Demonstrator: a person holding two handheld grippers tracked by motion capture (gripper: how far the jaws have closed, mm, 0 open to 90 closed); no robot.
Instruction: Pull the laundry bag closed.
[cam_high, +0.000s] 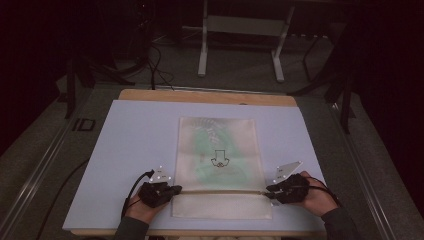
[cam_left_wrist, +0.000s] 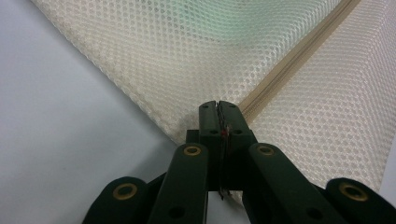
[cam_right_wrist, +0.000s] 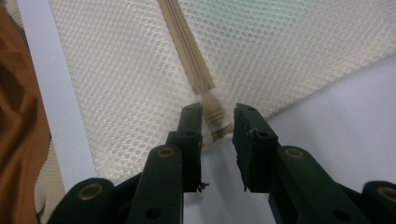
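A cream mesh bag (cam_high: 220, 135) lies flat on the pale mat (cam_high: 135, 145), with something green (cam_high: 205, 150) showing through it. A tan zipper (cam_high: 220, 191) runs across its near end. My left gripper (cam_high: 175, 190) is at the zipper's left end, and in the left gripper view my left gripper (cam_left_wrist: 218, 105) is shut on the mesh bag (cam_left_wrist: 187, 51) edge beside the zipper (cam_left_wrist: 289, 60). My right gripper (cam_high: 270, 190) is at the zipper's right end. In the right gripper view my right gripper (cam_right_wrist: 218, 112) stands open, its jaws on either side of the zipper pull (cam_right_wrist: 214, 112).
The mat covers a wooden tabletop (cam_high: 205, 96) whose edge shows at the back. Behind the table stand the white legs of a frame (cam_high: 202, 55), with dark cables (cam_high: 155, 70) on the floor. A brown sleeve (cam_right_wrist: 18, 140) is at the left of the right gripper view.
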